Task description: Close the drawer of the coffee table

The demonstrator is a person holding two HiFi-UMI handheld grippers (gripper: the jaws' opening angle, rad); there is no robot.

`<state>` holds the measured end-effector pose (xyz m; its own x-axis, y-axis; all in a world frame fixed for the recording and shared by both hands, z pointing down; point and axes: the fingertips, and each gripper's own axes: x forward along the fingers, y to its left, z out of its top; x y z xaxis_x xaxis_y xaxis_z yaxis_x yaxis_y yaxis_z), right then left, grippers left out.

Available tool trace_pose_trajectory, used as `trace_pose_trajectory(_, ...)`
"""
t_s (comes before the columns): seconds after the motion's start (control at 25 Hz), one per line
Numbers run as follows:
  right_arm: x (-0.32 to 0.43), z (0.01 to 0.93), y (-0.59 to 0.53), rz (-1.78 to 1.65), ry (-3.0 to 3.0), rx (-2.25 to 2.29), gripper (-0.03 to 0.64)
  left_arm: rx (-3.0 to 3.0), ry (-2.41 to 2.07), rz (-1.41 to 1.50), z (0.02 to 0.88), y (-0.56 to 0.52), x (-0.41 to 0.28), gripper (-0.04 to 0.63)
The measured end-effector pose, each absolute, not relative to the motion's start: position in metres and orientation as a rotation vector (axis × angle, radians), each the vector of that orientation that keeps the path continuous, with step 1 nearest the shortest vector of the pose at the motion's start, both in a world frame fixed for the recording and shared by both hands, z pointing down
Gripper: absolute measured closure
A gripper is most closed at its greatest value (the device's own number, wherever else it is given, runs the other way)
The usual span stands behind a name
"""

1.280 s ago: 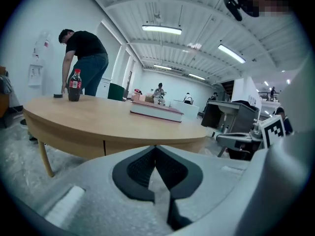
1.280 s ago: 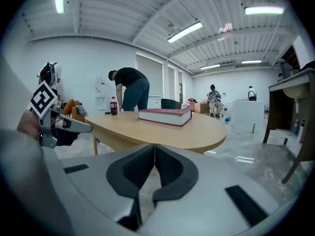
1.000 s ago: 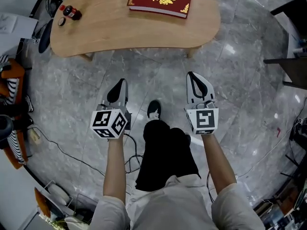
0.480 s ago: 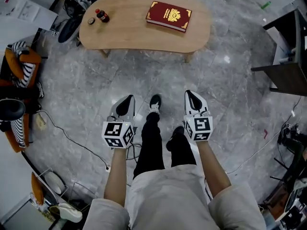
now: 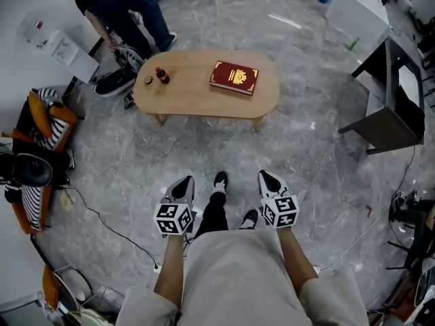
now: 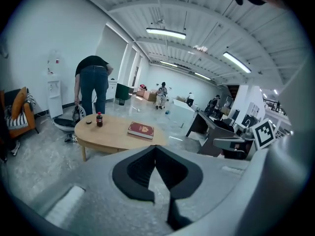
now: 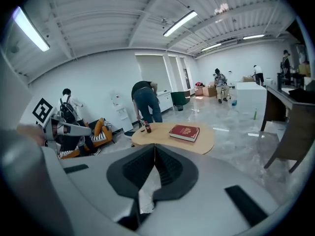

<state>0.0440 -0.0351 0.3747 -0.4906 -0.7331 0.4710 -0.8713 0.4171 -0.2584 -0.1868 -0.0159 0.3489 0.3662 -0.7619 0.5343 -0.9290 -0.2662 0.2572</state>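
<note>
1. Grippers: my left gripper (image 5: 185, 182) and right gripper (image 5: 265, 176) each have their jaws pressed tip to tip with nothing between them. Both hang low in front of my body.
2. Task item: the coffee table (image 5: 197, 97) stands well apart ahead of me. It carries a red book (image 5: 234, 77) and a small bottle (image 5: 162, 75).
3. Progress: no drawer projects from the near edge or either end in any view. I judge it already shut, though the far side is hidden from me.
4. Clearance: bare floor lies between me and the table. A person (image 5: 119, 2) bends near its far left corner, a dark desk (image 5: 384, 124) stands to the right, and a cable (image 5: 102, 219) trails at my left.
</note>
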Motion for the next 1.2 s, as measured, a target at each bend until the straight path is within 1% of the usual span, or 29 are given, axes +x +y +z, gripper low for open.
trace_pose_trajectory(0.4, 0.041, 0.341, 0.001, 0.632, -2.439, 1.312, 0.601, 2.196, -1.487, 0.345, 0.313, 0.004, -0.149, 0.586)
trace_pose_trajectory(0.6, 0.053, 0.342, 0.024, 0.662, -2.447, 1.341, 0.601, 2.24, -1.399, 0.405, 0.326, 0.038, -0.122, 0.586)
trace_pose_trajectory(0.92, 0.071, 0.352, 0.074, 0.711, -2.467, 1.298, 0.601, 2.182, -1.429, 0.407, 0.344, 0.087, -0.114, 0.586)
trace_pose_trajectory(1.2, 0.075, 0.355, 0.094, 0.639, -2.465, 1.276, 0.601, 2.159, -1.434, 0.376, 0.347, 0.104, -0.107, 0.586)
